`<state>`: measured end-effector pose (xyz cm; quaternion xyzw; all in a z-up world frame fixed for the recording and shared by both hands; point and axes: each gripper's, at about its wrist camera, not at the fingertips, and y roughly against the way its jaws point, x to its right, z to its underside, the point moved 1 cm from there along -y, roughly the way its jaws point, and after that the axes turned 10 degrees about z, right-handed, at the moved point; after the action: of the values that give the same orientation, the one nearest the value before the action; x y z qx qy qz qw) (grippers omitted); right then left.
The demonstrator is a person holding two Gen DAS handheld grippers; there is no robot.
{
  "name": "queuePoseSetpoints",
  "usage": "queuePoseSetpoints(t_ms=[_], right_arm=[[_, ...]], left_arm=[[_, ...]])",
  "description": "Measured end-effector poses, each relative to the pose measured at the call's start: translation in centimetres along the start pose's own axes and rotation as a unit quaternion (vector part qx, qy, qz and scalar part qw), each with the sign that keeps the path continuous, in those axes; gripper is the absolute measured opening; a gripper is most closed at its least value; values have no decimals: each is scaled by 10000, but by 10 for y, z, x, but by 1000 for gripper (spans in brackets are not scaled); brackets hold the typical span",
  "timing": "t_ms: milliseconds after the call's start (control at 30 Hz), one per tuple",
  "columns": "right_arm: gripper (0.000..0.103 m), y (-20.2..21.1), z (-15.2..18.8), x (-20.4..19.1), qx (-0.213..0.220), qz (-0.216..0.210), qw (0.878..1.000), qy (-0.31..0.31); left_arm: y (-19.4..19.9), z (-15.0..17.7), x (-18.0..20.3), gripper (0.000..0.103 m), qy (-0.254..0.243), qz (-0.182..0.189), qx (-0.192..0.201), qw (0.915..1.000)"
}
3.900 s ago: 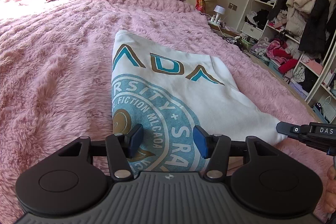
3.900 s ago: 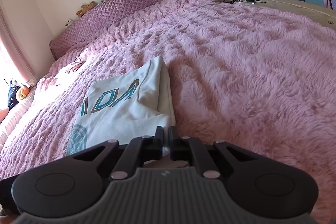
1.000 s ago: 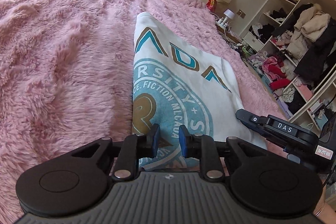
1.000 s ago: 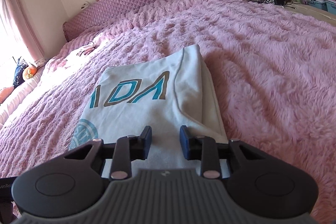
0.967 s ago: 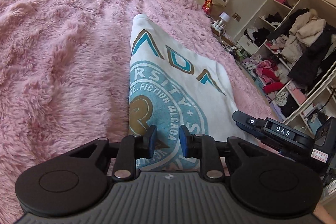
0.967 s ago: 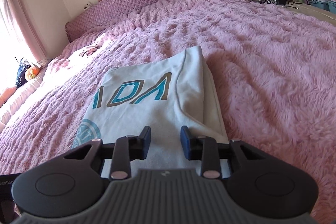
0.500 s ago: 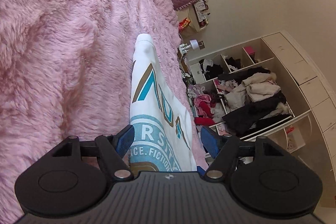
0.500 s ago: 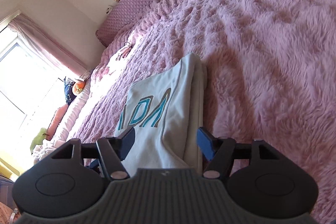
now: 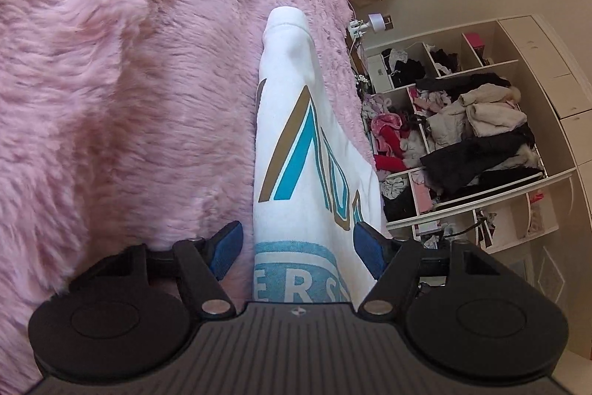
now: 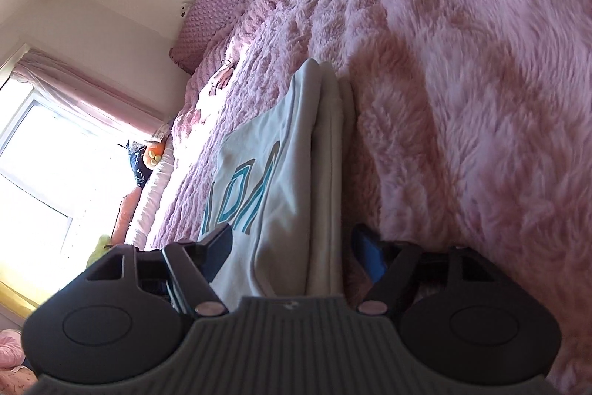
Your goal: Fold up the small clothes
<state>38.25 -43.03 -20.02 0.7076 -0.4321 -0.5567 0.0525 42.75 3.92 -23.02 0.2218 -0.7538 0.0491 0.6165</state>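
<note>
I have rolled both wrists so that each of my tongs comes at a side edge of the folded white shirt [image 9: 296, 150], which lies flat on the fluffy pink blanket [image 9: 122, 91] covering the bed. My left gripper [image 9: 298, 248] stands released, its blue pads [image 9: 225, 248] wide apart, one down against the blanket beside the shirt's edge and the other above the printed face, so the edge sits in the gap without being pinched. My right gripper [image 10: 292, 248] is at the opposite edge, where the stacked layers show as pale bands; its jaws are opening, with those layers between them and nothing pressing on the cloth. I judge this sideways stance is meant to let one finger slide under the bundle while the other comes down on top, ready for the next fold or a lift. The near end of the shirt is cut off by the gripper bodies in both views, so I cannot tell how far under the lower fingers reach. Neither gripper shows in the other's camera. The cluttered shelves [image 9: 462, 136] and the window [image 10: 37, 165] are tilted and too distorted to read closely.
</note>
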Motion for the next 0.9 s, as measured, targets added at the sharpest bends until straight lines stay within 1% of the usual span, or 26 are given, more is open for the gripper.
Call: queuePoseSetpoints(t_ms=[100,167,233,367,400,433,467,500,533,567,600,633,733,833,900], right_arm=[[71,-12,-5,-3,-93,-200,9997,-58],[79,-21,-8,-8,-104,-343,9993,-118],[79,-29,-9,-11,-107,-413,9989,-207],[78,-42,-9,-19,-79,-364,9991,-184],[75,-43,-8,-22,-49,-303,9994,-127],[60,-44,-8,-26,-22,-182,9998,-9],[42,-44,-7,-29,-11,-36,9999,135],[36,-44,-6,-32,7,174,9994,302],[31,-43,-6,-34,39,225,9993,311],[27,-41,-6,-35,94,240,9992,293],[26,-39,-6,-38,129,264,9991,303],[25,-37,-8,-44,159,336,9986,369],[25,-31,-11,-62,187,578,9969,498],[25,-24,-13,-80,209,805,9949,574],[25,-12,-12,-92,291,772,9944,666]], left_arm=[[-13,-4,2,80,114,220,-131,9996],[-23,-7,1,80,219,284,-236,9991],[-33,-8,0,80,260,278,-329,9987],[-50,-12,3,83,300,268,-458,9981],[-53,-11,5,83,297,243,-493,9980],[-55,-11,6,79,251,214,-522,9981],[-56,-10,8,74,182,174,-543,9982],[-57,-9,11,63,97,96,-578,9982],[-54,-7,15,53,14,-31,-569,9984],[-53,-5,17,47,7,-137,-532,9985],[-50,-4,19,38,37,-193,-477,9987],[-47,-3,23,34,70,-161,-430,9989],[-42,-2,40,29,-114,-132,-449,9988],[-38,-1,62,28,-330,-205,-527,9979],[-32,0,79,28,-521,-209,-552,9969]])
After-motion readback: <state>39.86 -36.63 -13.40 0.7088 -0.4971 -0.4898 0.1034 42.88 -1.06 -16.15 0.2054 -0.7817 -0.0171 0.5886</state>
